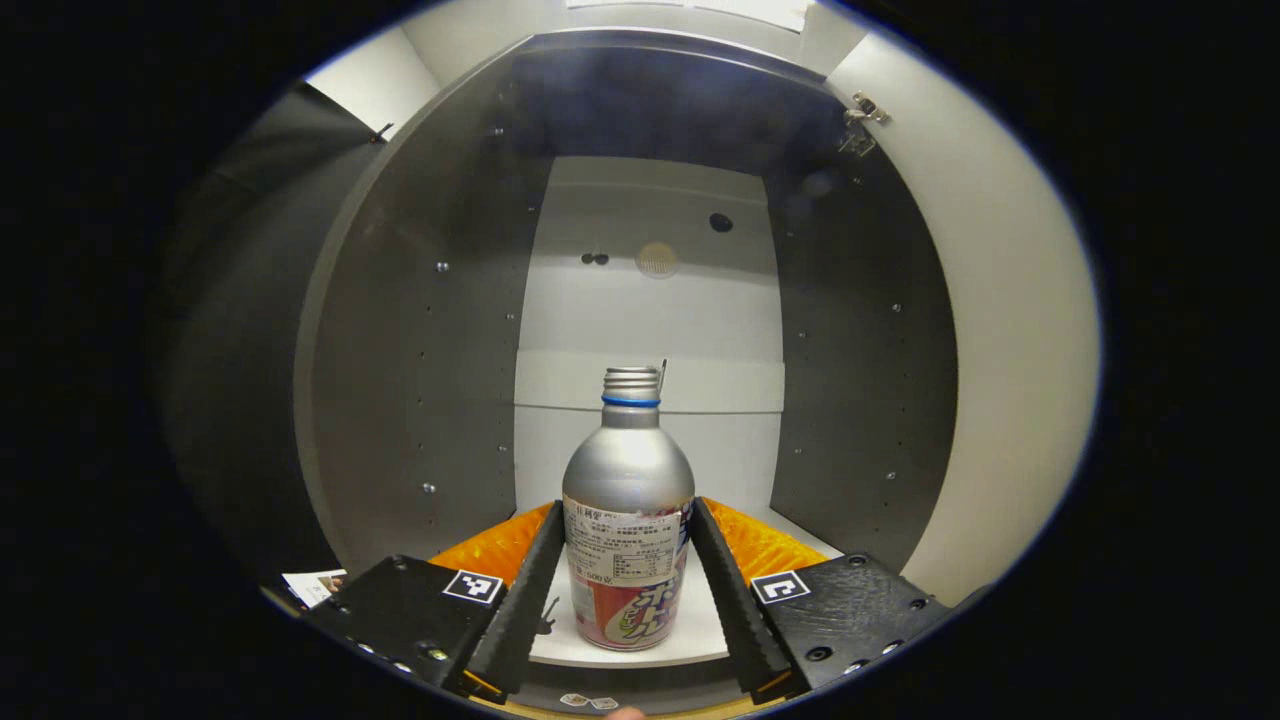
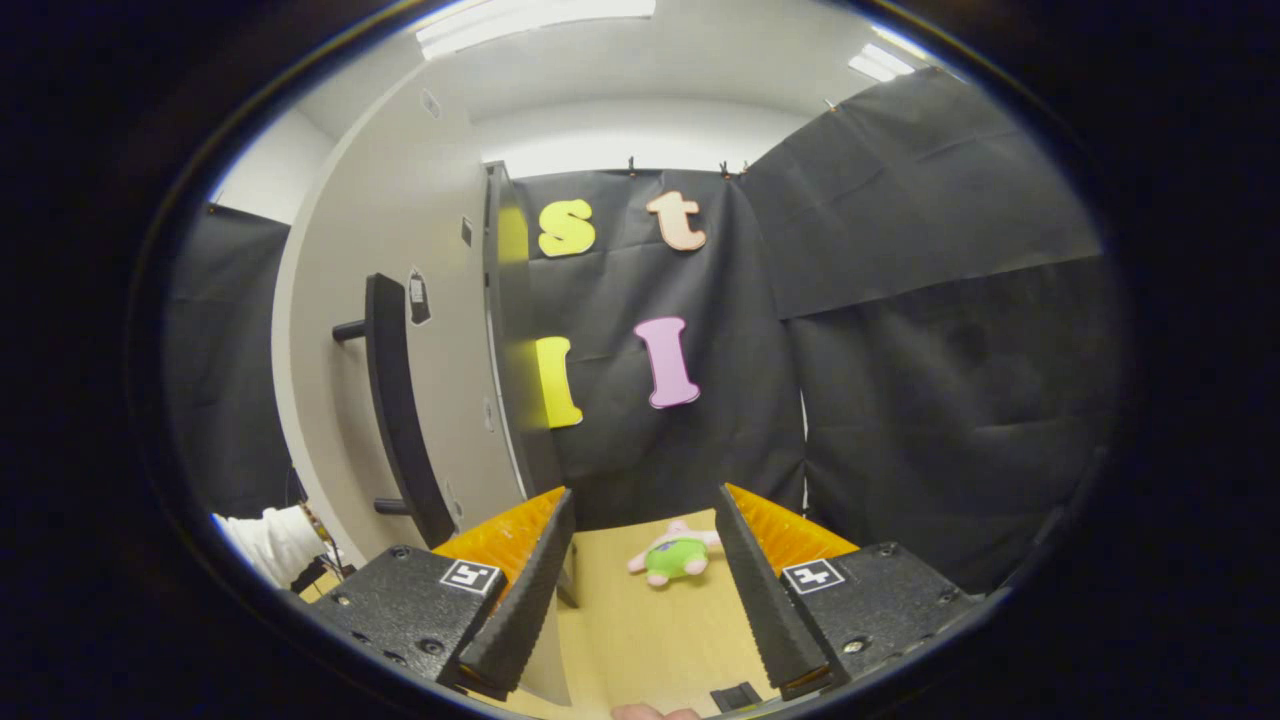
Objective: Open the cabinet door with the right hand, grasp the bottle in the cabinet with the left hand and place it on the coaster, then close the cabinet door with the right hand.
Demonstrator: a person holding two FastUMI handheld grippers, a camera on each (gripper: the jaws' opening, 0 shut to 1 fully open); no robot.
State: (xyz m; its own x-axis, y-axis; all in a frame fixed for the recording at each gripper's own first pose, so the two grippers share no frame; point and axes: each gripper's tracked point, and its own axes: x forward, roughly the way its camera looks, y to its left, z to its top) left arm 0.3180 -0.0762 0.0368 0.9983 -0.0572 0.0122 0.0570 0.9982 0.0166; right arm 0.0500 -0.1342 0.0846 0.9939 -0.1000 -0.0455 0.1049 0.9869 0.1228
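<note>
A silver metal bottle [image 1: 628, 500] with a printed label stands upright on the white cabinet floor [image 1: 705, 630]. My left gripper [image 1: 628, 503] reaches into the cabinet, and its two fingers lie against the bottle's left and right sides, shut on it. The cabinet door [image 2: 410, 250] stands swung open, pale, with a black bar handle [image 2: 395, 400]. My right gripper [image 2: 645, 490] hangs just right of the door's edge, open, with nothing between its fingers.
Dark side walls [image 1: 420, 350] and a white back panel [image 1: 650, 310] close in the cabinet. The open door [image 1: 1000, 350] also shows at its right, with a hinge [image 1: 865, 110] up top. A small pink-and-green plush toy [image 2: 672, 555] lies on the wooden table [image 2: 640, 630]. A white sleeve [image 2: 270, 540] shows at lower left.
</note>
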